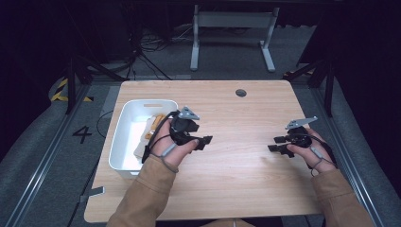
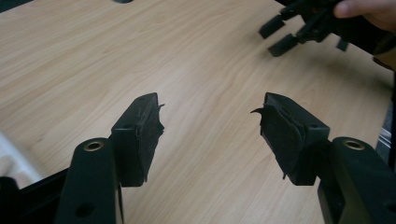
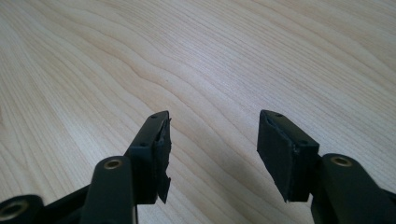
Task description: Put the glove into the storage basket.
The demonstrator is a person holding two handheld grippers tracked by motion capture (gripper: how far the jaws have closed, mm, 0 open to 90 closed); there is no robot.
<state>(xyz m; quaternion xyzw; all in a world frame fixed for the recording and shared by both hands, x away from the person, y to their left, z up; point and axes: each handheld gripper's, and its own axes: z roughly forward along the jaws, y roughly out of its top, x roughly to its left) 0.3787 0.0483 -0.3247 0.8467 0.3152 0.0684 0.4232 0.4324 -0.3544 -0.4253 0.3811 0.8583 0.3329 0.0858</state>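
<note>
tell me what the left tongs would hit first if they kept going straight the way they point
Probably the right tongs: the left tongs, open and empty, point across bare wooden table toward them. Depth is unclear; they might meet the tabletop first.

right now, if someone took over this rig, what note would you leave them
Left gripper: open, empty, held over the light wooden table just right of the white rectangular plastic bin.
Right gripper: open, empty, over bare tabletop near the right edge.
Things: the bin holds pale and orange items, too blurred to identify.
Done: nothing is gripped.
Left: probably reach into the bin with the left gripper.
</note>
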